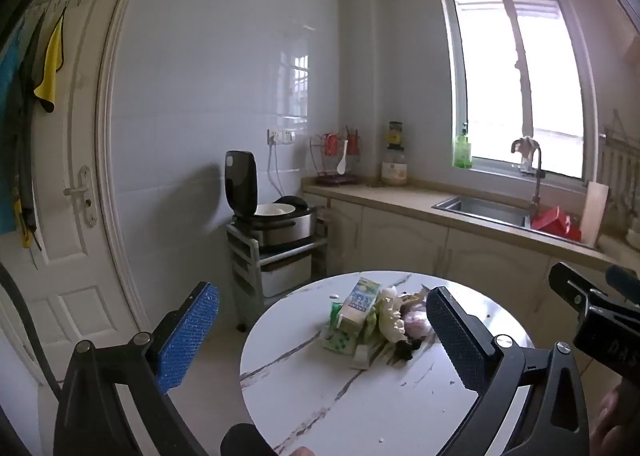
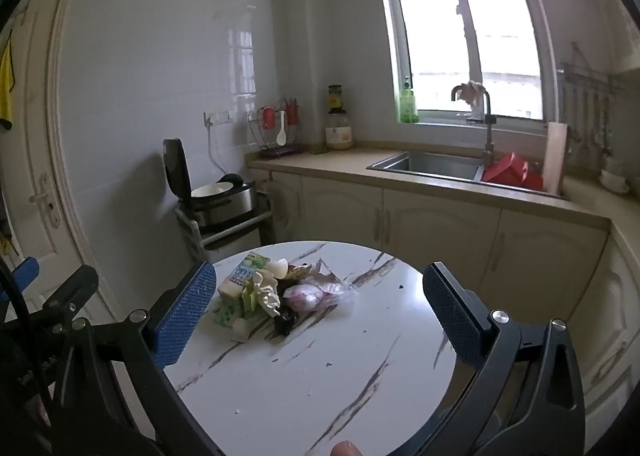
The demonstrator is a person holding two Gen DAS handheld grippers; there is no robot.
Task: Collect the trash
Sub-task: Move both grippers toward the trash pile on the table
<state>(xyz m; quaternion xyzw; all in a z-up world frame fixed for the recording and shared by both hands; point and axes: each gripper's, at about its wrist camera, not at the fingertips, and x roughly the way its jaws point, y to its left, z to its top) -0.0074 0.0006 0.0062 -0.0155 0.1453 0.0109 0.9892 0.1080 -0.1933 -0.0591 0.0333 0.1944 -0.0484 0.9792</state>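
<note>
A pile of trash lies on the far part of a round white marble table. It holds a milk carton, green wrappers, crumpled paper, a clear plastic bag and dark scraps. The pile also shows in the right wrist view, with the carton at its left. My left gripper is open and empty, held above the table's near side, short of the pile. My right gripper is open and empty, also short of the pile. The right gripper's body shows at the right edge of the left wrist view.
A rice cooker with its lid up sits on a small cart beside the table. A counter with a sink, a red box and bottles runs behind. A white door stands at the left.
</note>
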